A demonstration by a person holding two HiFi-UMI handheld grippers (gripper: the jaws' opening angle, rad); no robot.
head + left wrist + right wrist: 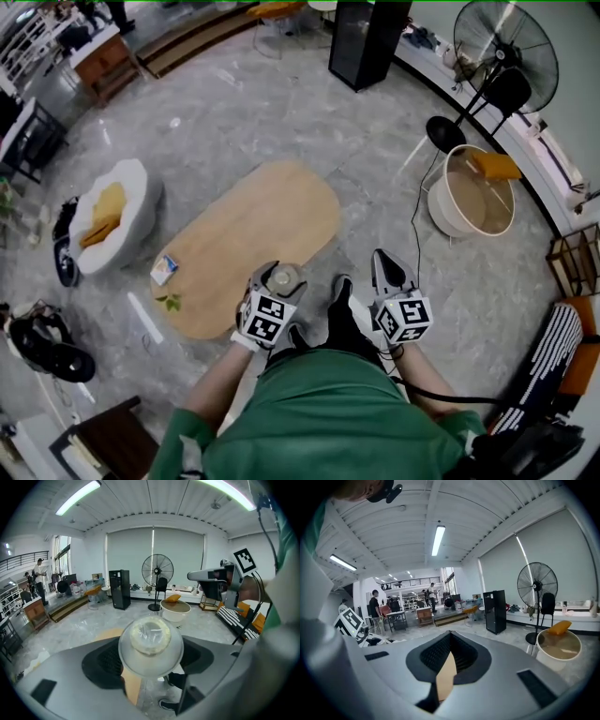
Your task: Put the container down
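In the head view the person stood at the near end of an oval wooden tabletop [253, 225]. The left gripper [280, 281] reached over its near edge with a round clear container [284, 276] between its jaws, and the container seemed to be carried above the wood, not resting on it. The right gripper [386, 264] hung beside it over the grey floor [281, 122], off the tabletop. A small box [164, 270] and a sprig of leaves [171, 302] lay near the tabletop's left end, well apart from the container. In the left gripper view the jaws stood wide and clasped the container on both sides, its pale ringed top turned toward the camera, with a strip of wood and floor showing beneath. In the right gripper view the jaws were drawn together at the tips with nothing between them, only a sliver of wood colour showing through the slit. The step in hand looked like the approach to the set-down. The next move would call for bringing the container further over bare wood, lowering it level until its base bore weight, then parting the jaws and backing away
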